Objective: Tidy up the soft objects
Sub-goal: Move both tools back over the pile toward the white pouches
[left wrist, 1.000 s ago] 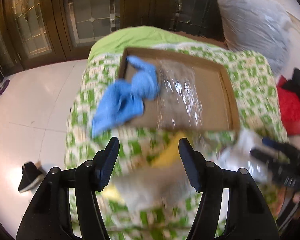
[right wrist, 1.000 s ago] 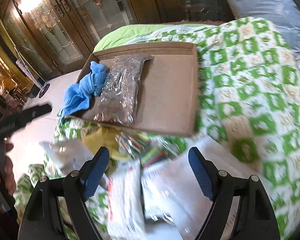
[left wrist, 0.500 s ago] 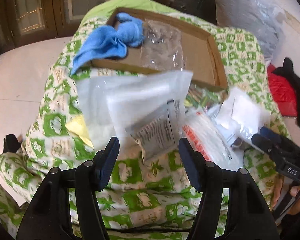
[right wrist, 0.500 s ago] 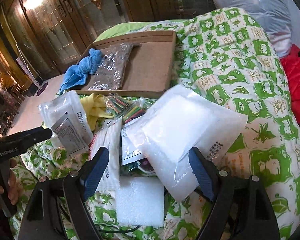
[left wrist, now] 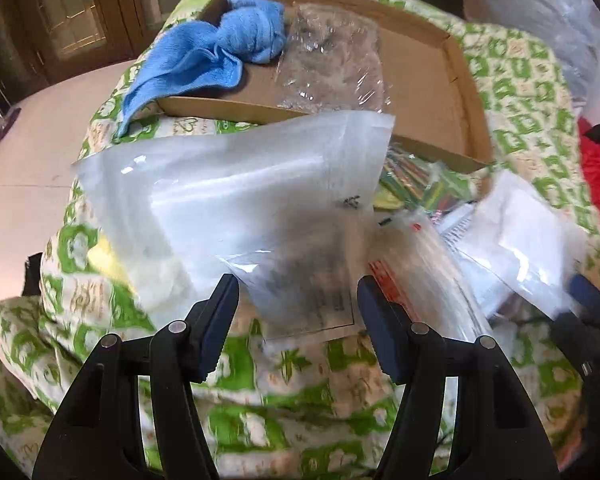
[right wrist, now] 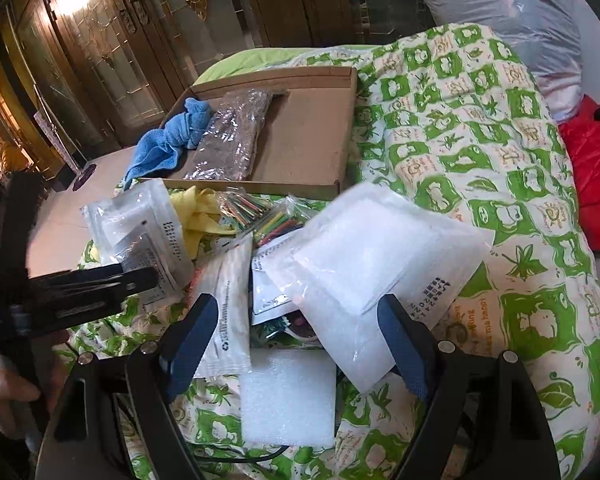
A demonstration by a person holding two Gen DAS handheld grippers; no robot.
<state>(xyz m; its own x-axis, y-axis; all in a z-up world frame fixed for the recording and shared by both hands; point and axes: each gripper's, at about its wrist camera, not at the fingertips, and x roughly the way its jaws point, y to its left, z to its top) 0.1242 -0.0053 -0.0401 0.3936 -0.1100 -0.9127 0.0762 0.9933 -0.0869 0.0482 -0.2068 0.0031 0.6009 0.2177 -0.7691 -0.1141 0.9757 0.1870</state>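
My left gripper (left wrist: 296,312) is open, pointing steeply down just above a clear labelled bag of white padding (left wrist: 240,200) on the green-and-white quilt (left wrist: 260,380); nothing is between its fingers. Behind it a shallow cardboard tray (left wrist: 460,92) holds a blue cloth (left wrist: 220,48), which hangs over the rim, and a clear bag of brown material (left wrist: 332,64). My right gripper (right wrist: 296,312) is open over a large white plastic bag (right wrist: 372,256) and a white foam block (right wrist: 288,396). The left gripper (right wrist: 148,278) shows at the left there.
A yellow cloth (right wrist: 200,216), bags of coloured sticks (right wrist: 260,216) and flat white packets (right wrist: 228,312) lie between the tray (right wrist: 308,136) and the grippers. A red cover (right wrist: 592,176) and a big grey plastic sack (right wrist: 512,8) lie to the right. Dark wooden doors (right wrist: 112,40) stand behind.
The left gripper has sunk toward the pile, so the labelled bag now fills its view. The right gripper drew back from the tray over the white bag, then held still.
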